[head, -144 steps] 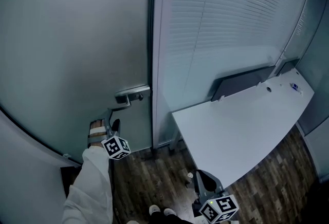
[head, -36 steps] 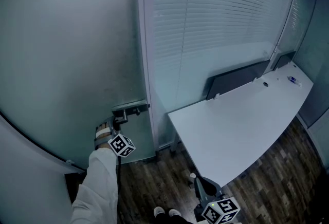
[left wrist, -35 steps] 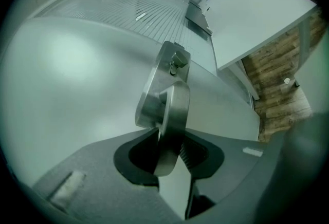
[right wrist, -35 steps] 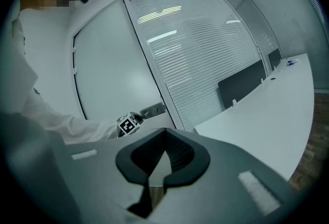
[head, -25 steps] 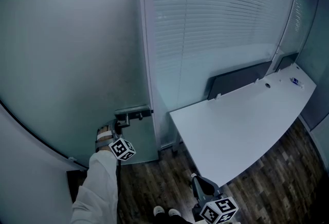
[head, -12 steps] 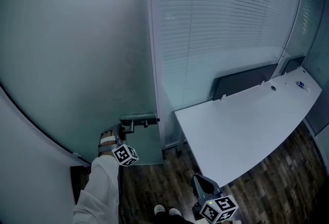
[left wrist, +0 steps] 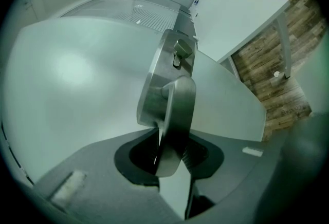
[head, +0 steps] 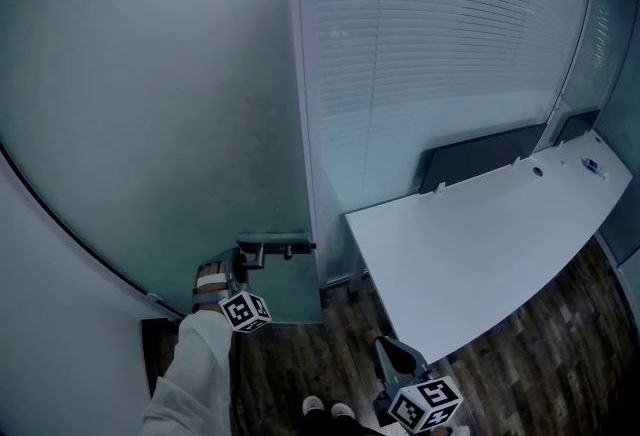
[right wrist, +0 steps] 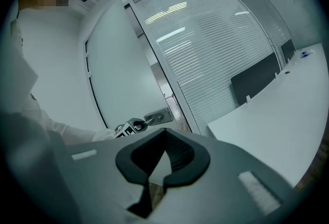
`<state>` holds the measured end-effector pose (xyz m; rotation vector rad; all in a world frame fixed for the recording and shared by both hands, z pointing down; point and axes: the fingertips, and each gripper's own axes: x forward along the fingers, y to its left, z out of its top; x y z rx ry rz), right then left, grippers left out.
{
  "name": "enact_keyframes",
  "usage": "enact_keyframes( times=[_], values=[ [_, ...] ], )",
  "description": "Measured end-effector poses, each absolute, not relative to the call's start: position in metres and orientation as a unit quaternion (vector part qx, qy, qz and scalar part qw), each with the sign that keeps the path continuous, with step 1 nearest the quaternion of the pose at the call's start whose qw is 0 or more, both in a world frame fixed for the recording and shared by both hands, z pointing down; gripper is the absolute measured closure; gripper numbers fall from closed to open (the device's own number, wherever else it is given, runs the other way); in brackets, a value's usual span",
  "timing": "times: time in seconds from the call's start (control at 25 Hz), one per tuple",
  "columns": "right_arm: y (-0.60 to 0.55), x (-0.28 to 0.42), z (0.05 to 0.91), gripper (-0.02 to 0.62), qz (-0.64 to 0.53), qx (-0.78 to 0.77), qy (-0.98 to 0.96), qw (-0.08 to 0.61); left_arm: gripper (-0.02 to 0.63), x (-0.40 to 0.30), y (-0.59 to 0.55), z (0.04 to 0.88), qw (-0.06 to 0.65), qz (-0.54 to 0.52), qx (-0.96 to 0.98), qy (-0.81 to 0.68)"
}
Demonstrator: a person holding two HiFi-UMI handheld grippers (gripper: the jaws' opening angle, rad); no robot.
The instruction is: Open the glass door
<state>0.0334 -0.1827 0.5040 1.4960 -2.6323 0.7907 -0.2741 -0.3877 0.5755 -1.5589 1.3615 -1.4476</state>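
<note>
The frosted glass door [head: 150, 124] has a steel lever handle [head: 268, 249] near its right edge. My left gripper [head: 240, 261] is shut on that lever, with a white sleeve behind it. In the left gripper view the lever [left wrist: 177, 110] runs down between the pads, and my left gripper [left wrist: 169, 152] clamps its end below the steel plate [left wrist: 154, 84] and lock knob [left wrist: 181, 51]. My right gripper [head: 392, 354] hangs low by my feet, shut and holding nothing. The right gripper [right wrist: 165, 138] faces the door [right wrist: 118, 74] from a distance.
A white table [head: 480, 234] with a dark back panel [head: 480, 149] stands right of the door, close to its swing. A glass wall with blinds [head: 430, 44] runs behind it. Dark wood floor [head: 300, 364] lies below, with my shoes [head: 325, 411] on it.
The lever and my left gripper on it sit lower and further right in the head view. The door's free edge has come a little toward me. The right gripper keeps its place.
</note>
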Motion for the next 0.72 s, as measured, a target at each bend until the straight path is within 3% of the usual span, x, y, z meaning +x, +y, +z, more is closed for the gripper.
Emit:
enact_keyframes(
  times=[0.72],
  values=[
    [-0.190,0.027,0.504,0.592,0.259,0.462,-0.848,0.004,0.471,-0.281,-0.348,0.566,0.321,-0.563,-0.554,0.523]
  ],
)
